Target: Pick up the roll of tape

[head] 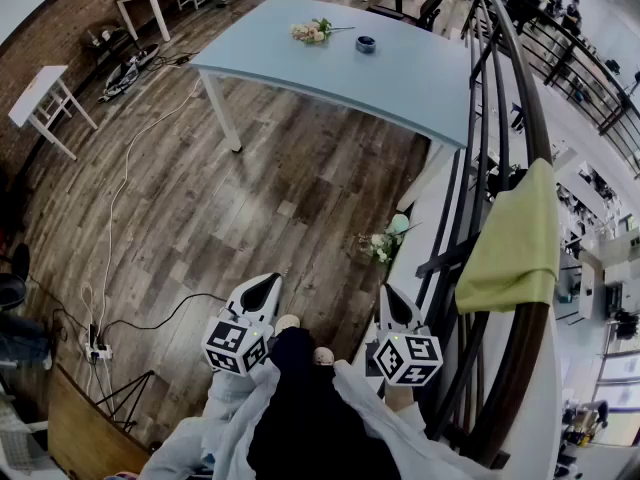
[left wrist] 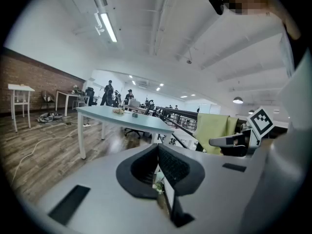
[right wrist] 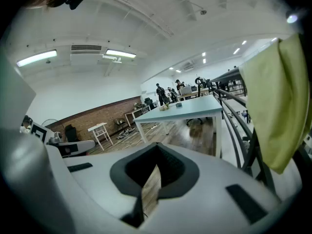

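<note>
The roll of tape (head: 366,43) is a small dark ring lying on the far side of the light blue table (head: 400,83), beside a bunch of flowers (head: 312,31). Both grippers are held close to the person's body, far from the table. My left gripper (head: 270,280) points forward over the wooden floor, its jaws shut with nothing between them. My right gripper (head: 388,290) is near the railing, also shut and holding nothing. In the right gripper view the tape (right wrist: 179,105) is a tiny dark spot on the distant table, beyond the closed jaws (right wrist: 157,147).
A dark metal railing (head: 500,168) runs along the right, with a yellow-green cloth (head: 515,238) draped over it. A second bunch of flowers (head: 385,240) lies by the railing's foot. Cables (head: 110,228) trail over the wooden floor at the left, near a small white table (head: 40,93).
</note>
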`<action>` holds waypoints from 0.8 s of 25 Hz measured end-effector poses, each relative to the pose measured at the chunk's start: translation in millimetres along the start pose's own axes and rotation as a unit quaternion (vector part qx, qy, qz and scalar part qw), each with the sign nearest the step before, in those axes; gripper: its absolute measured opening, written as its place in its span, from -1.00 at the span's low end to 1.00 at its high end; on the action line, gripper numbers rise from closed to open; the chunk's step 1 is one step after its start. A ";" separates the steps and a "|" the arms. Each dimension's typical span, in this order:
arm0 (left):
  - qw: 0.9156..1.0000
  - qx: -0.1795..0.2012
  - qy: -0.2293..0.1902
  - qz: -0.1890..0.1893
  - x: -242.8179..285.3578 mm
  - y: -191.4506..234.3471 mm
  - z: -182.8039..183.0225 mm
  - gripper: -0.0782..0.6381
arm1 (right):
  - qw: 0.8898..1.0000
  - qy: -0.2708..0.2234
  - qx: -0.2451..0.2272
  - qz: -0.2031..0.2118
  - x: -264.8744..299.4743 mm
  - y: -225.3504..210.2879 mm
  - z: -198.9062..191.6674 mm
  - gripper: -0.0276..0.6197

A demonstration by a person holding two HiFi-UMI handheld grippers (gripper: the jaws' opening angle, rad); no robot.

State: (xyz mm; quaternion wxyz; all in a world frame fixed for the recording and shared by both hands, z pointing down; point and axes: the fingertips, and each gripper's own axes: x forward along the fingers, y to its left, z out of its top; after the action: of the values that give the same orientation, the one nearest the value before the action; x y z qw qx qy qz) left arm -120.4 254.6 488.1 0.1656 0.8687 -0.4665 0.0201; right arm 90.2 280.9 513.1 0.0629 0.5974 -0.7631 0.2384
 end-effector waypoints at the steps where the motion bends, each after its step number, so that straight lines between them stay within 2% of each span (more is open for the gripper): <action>1: 1.000 -0.003 -0.001 0.006 -4.8 -3.7 -1.2 -0.73 | 1.000 0.002 0.001 0.003 -6.5 1.3 -4.0 -0.90; 9: 1.000 0.012 -0.011 0.023 -29.2 -32.6 2.6 -0.73 | 1.000 -0.024 0.004 0.020 -43.6 0.9 1.5 -0.89; 14: 0.999 0.002 -0.021 0.028 -36.9 -42.2 1.4 -0.73 | 1.000 -0.023 -0.006 0.002 -55.0 -7.1 -0.8 -0.89; 20: 0.999 -0.002 -0.008 0.038 -38.0 -40.1 -7.5 -0.73 | 1.000 -0.019 0.009 -0.004 -54.4 -10.1 -7.3 -0.89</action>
State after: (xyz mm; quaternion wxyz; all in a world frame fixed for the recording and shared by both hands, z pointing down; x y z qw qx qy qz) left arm -108.1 307.9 477.2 0.1632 0.8499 -0.5006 0.0188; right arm 113.4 330.3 501.7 0.0444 0.6052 -0.7596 0.2337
